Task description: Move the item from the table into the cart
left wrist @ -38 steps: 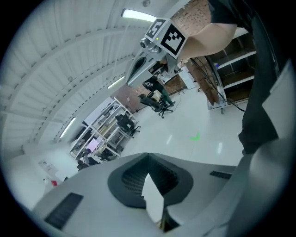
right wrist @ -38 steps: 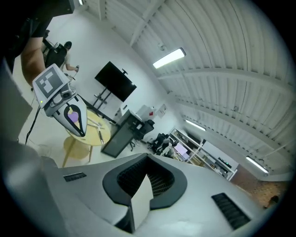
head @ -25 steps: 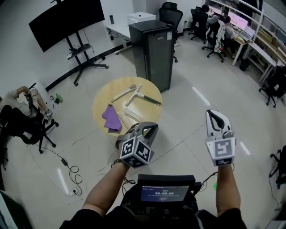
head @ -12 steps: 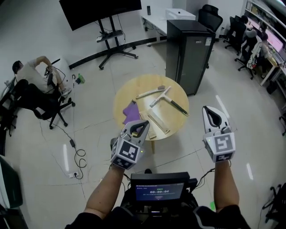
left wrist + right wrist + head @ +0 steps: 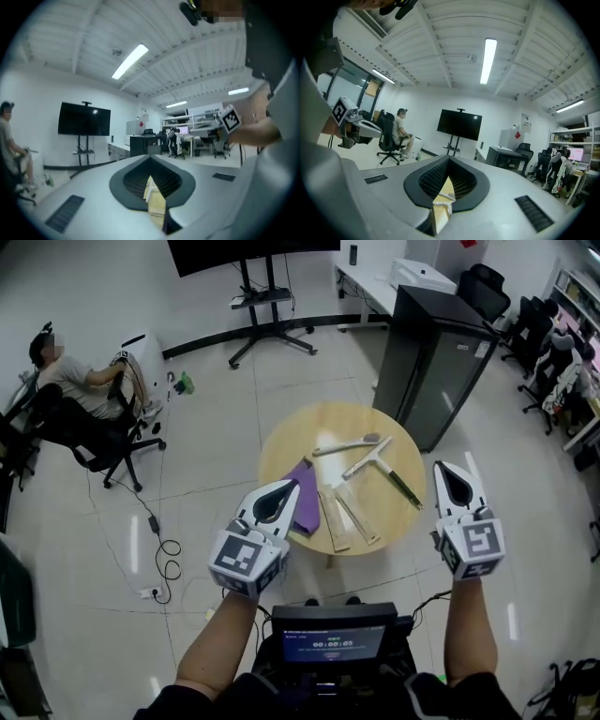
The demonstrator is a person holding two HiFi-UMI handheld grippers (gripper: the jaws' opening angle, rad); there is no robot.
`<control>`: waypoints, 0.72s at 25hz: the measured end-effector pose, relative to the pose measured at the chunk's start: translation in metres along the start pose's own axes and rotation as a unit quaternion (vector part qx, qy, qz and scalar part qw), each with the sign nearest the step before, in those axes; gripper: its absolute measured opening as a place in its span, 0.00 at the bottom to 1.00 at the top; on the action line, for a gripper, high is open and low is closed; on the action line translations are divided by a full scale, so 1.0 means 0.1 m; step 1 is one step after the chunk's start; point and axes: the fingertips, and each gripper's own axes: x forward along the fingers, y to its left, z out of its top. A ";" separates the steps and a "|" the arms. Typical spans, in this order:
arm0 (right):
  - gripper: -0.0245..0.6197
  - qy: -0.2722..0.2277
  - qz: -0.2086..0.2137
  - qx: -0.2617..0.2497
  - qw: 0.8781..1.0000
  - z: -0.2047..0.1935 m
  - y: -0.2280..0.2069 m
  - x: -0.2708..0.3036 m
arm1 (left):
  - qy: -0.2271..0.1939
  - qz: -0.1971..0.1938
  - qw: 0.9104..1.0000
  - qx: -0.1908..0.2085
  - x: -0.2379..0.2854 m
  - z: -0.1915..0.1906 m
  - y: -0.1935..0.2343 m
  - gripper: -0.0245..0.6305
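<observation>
A round wooden table (image 5: 281, 442) stands ahead of me on the floor. On it lie a purple cloth (image 5: 305, 505), a T-shaped squeegee (image 5: 378, 463), a long pale-handled tool (image 5: 345, 446) and two wooden slats (image 5: 345, 517). My left gripper (image 5: 281, 489) hovers over the table's near left edge, beside the cloth, shut and holding nothing. My right gripper (image 5: 453, 472) is in the air just off the table's right edge, also shut and holding nothing. In the gripper views both left gripper (image 5: 151, 161) and right gripper (image 5: 449, 160) point out across the room at head height.
A tall black cabinet (image 5: 441, 371) stands behind the table at the right. A TV stand (image 5: 267, 282) is at the back. A person sits on an office chair (image 5: 80, 418) at the left, with cables (image 5: 159, 554) on the floor. Desks and chairs (image 5: 553, 343) fill the far right.
The view has swung left and closer, so the table now sits right of centre and nearer. My left gripper has dropped lower in view. Both grippers stay shut.
</observation>
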 end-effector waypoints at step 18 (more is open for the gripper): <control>0.24 0.072 0.136 0.040 0.987 -0.96 -1.11 2.00 | 0.078 0.132 0.984 -0.096 1.56 -0.47 1.05 0.13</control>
